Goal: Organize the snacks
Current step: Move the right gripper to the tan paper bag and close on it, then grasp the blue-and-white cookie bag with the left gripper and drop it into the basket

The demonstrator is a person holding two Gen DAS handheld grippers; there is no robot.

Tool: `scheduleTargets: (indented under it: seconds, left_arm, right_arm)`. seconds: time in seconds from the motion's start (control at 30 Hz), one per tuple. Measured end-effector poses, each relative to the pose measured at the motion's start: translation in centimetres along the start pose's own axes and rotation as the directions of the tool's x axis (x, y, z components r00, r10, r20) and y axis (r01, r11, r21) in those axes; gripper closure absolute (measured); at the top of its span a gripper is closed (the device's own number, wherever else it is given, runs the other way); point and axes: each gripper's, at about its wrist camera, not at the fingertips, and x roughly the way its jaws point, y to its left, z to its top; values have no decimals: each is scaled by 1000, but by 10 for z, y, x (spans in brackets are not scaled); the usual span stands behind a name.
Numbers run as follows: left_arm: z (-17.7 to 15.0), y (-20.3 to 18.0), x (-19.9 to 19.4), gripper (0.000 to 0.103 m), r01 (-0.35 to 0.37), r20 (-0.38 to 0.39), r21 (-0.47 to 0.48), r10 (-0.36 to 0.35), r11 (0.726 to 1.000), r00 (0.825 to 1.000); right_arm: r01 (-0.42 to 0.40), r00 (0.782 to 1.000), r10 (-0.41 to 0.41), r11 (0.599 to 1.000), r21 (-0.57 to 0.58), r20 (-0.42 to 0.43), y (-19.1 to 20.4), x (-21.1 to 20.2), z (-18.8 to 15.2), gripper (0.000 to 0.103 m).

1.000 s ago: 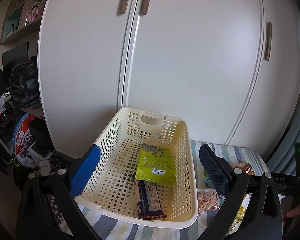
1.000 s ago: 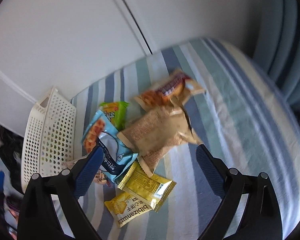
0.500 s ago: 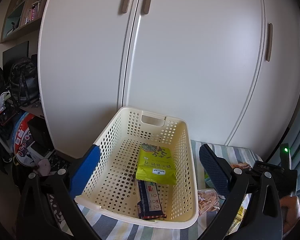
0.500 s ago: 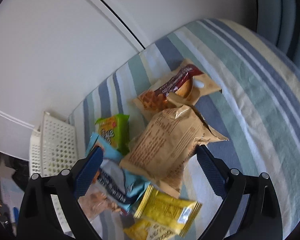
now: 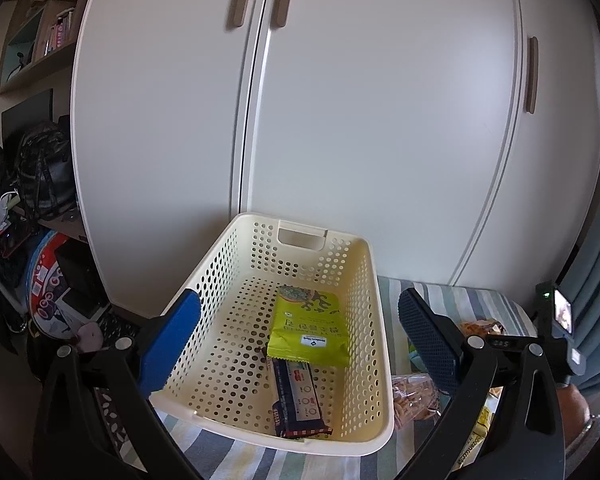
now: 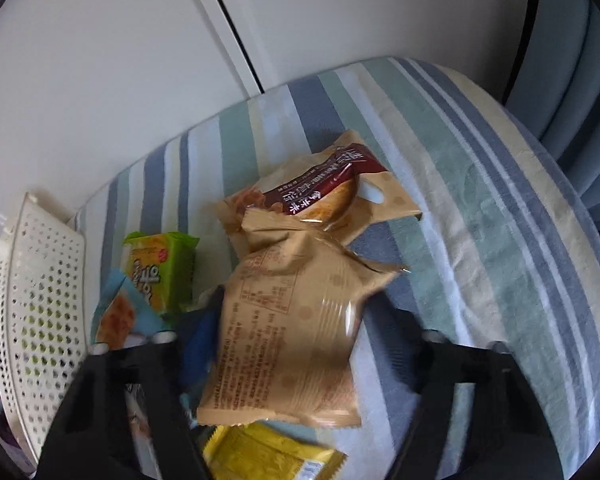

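The right hand-held gripper (image 6: 300, 360) hangs spread wide and empty over the tan packet (image 6: 296, 340), which lies atop the snack pile on the striped bed (image 6: 480, 200), beside the cream basket (image 5: 374, 320) at the bed's left edge. If it closes now, the slick puffy bag may squirt out, or the blue packet (image 6: 114, 312) beneath may be pinched along with it. The left hand-held gripper (image 5: 300, 344), also released, waits before the basket, touching nothing.
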Motion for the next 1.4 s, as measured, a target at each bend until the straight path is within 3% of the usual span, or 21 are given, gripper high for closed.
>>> scheduleTargets:
  seconds: [0.27,0.57,0.87,0.97,1.1,1.17,1.27,1.4]
  left_arm:
    - [-4,-17,-1,3,-3,5,57,2,998,1000]
    - [-10,-48,-1,3,87,-57,101,-82,991,995]
    - [-21,-108,-2,3,164,-143,179,-139,970,980]
    - [-28,-130,10,3,230,-217,170,-191,958,957]
    - [-35,-150,46,3,297,-343,94,-249,950,906]
    - [-36,-156,64,3,310,-391,52,-266,949,881]
    - [-42,-162,98,3,324,-478,-30,-298,946,826]
    - [-56,-168,126,3,283,-538,-48,-263,958,801]
  right_arm:
    - [-40,999,42,992,-116,19,-19,-28,-25,54]
    - [35,993,-3,965,-261,122,-30,-68,-42,54]
    - [-2,988,44,963,-271,148,-54,-73,-48,54]
    - [17,985,31,961,-274,171,-62,-73,-48,54]
    - [-26,986,65,971,-238,156,-74,-67,-46,54]
    - [-58,984,92,976,-211,151,-82,-68,-42,54]
    - [-77,983,109,975,-208,147,-83,-67,-41,54]
    - [-91,983,121,975,-205,140,-78,-61,-40,54]
